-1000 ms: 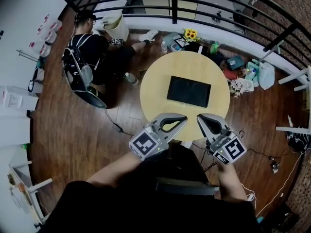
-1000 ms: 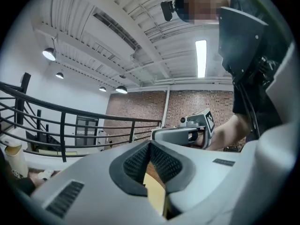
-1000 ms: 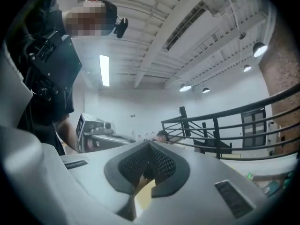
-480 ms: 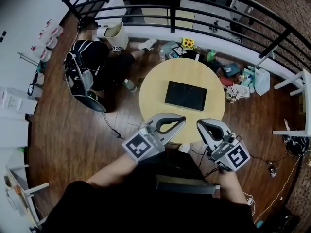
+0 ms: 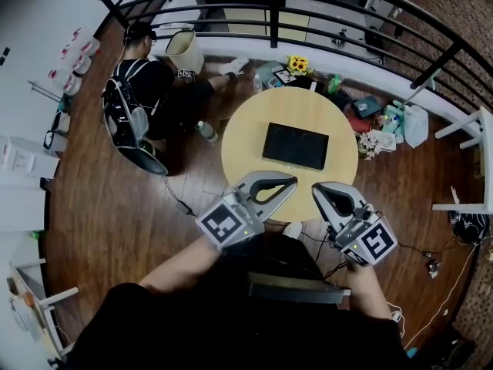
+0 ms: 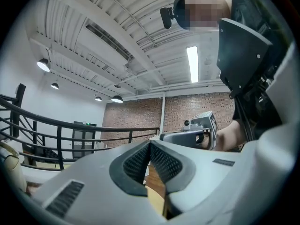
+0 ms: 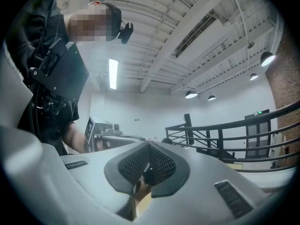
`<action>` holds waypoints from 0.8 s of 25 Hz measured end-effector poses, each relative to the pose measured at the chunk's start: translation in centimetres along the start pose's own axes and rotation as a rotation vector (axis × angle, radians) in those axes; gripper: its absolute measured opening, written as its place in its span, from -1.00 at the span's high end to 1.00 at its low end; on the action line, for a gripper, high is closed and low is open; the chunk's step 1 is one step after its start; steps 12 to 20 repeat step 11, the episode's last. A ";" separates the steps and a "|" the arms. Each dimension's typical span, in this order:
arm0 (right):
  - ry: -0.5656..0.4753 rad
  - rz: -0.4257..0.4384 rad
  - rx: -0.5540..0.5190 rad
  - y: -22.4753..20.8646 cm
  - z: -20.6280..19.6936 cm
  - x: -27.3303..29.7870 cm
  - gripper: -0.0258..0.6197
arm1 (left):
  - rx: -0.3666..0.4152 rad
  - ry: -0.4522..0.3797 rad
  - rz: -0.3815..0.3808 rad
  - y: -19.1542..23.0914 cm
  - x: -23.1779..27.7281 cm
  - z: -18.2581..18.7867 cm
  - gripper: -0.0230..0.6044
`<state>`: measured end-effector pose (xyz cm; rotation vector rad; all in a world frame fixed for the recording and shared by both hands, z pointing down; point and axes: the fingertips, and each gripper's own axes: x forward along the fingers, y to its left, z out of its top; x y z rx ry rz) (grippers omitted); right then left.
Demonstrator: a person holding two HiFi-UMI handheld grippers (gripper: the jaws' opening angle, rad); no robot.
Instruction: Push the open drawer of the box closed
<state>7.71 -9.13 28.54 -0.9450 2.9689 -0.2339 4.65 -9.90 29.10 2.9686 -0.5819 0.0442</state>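
A flat black box [image 5: 296,146] lies in the middle of a round wooden table [image 5: 246,149] in the head view. From this height I cannot make out its drawer. My left gripper [image 5: 290,179] hovers above the table's near edge, shut and empty. My right gripper [image 5: 316,189] is beside it, also shut with nothing in it. Both point toward the box and are well short of it. In the left gripper view the pads [image 6: 140,161] meet at the tip. In the right gripper view the pads [image 7: 161,165] touch too. Both of those views look up at the ceiling.
A person [image 5: 146,83] sits on the floor at the back left beside a white bin [image 5: 185,50]. A black railing [image 5: 308,6] curves behind the table. Bags, sunflowers [image 5: 298,64] and other clutter [image 5: 377,122] lie on the floor past the table's far right. A cable [image 5: 181,203] trails at the left.
Both grippers stay shut and near the same spot above the table's near edge. The left one has edged slightly to the right. The box has not moved.
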 end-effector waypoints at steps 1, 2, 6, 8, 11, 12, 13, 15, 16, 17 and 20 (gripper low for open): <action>0.000 -0.001 0.003 -0.1 -0.1 -0.1 0.93 | 0.001 0.006 -0.002 -0.1 0.1 -0.2 0.85; 0.003 -0.004 0.004 -0.2 -0.3 -0.2 0.93 | 0.003 0.011 -0.004 -0.2 0.2 -0.4 0.85; 0.037 -0.024 -0.001 -0.4 -1.0 0.0 0.93 | 0.007 0.010 -0.009 -0.3 0.1 -0.7 0.85; 0.038 -0.026 0.003 -0.2 -0.9 0.1 0.93 | 0.013 0.012 -0.012 -0.4 -0.1 -0.6 0.85; 0.034 -0.028 0.012 0.0 -0.7 0.1 0.93 | 0.016 0.015 -0.014 -0.6 -0.2 -0.5 0.85; 0.034 -0.028 0.012 0.0 -0.7 0.1 0.93 | 0.016 0.015 -0.014 -0.6 -0.2 -0.5 0.85; 0.034 -0.028 0.012 0.0 -0.7 0.1 0.93 | 0.016 0.015 -0.014 -0.6 -0.2 -0.5 0.85; 0.034 -0.028 0.012 0.0 -0.7 0.1 0.93 | 0.016 0.015 -0.014 -0.6 -0.2 -0.5 0.85; 0.034 -0.028 0.012 0.0 -0.7 0.1 0.93 | 0.016 0.015 -0.014 -0.6 -0.2 -0.5 0.85; 0.034 -0.028 0.012 0.0 -0.7 0.1 0.93 | 0.016 0.015 -0.014 -0.6 -0.2 -0.5 0.85; 0.034 -0.028 0.012 0.0 -0.7 0.1 0.93 | 0.016 0.015 -0.014 -0.6 -0.2 -0.5 0.85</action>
